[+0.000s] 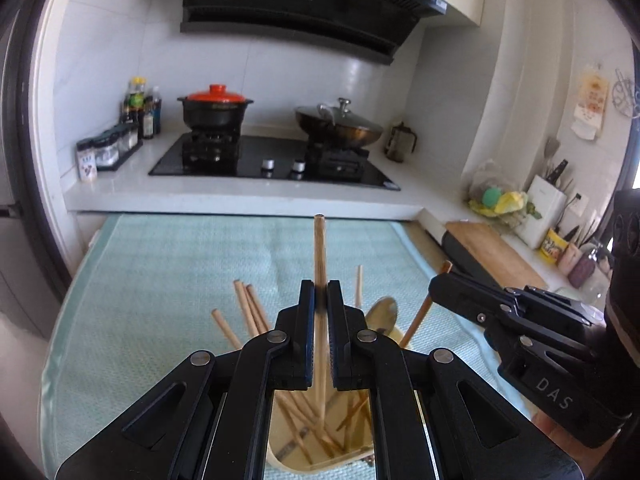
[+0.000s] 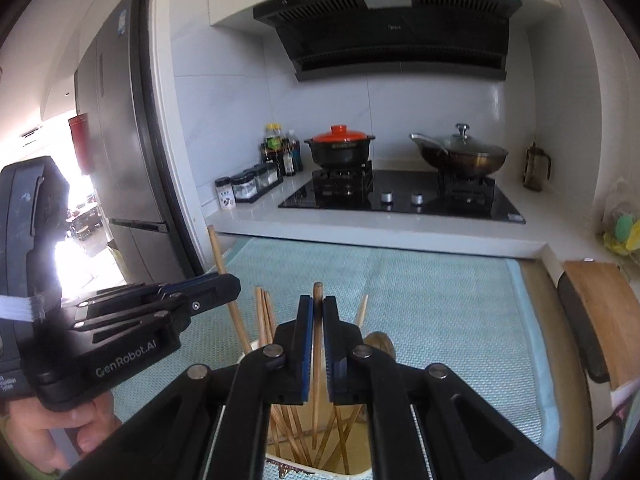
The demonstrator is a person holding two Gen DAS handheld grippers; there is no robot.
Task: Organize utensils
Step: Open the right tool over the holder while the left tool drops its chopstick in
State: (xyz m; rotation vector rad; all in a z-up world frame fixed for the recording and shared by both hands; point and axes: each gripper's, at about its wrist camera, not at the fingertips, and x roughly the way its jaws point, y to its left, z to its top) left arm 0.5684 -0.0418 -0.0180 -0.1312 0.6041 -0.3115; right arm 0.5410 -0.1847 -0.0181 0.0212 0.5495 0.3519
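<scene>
My left gripper [image 1: 321, 292] is shut on a wooden chopstick [image 1: 319, 248] that stands upright, its lower end inside a cream utensil holder [image 1: 280, 462] below the jaws. My right gripper [image 2: 317, 306] is shut on another wooden chopstick [image 2: 318, 292], also upright with its lower end in the same holder [image 2: 276, 466]. Several more chopsticks [image 1: 248, 308] and a metal spoon [image 1: 382, 314] stand in the holder. The right gripper shows at the right of the left wrist view [image 1: 440, 284]; the left gripper shows at the left of the right wrist view [image 2: 228, 282].
A light green mat [image 1: 180, 264] covers the table. Behind it is a counter with a black hob [image 1: 272, 164], a red-lidded pot [image 1: 216, 106], a wok [image 1: 340, 122] and spice jars [image 1: 104, 152]. A wooden cutting board [image 1: 496, 252] lies to the right. A fridge [image 2: 116, 140] stands left.
</scene>
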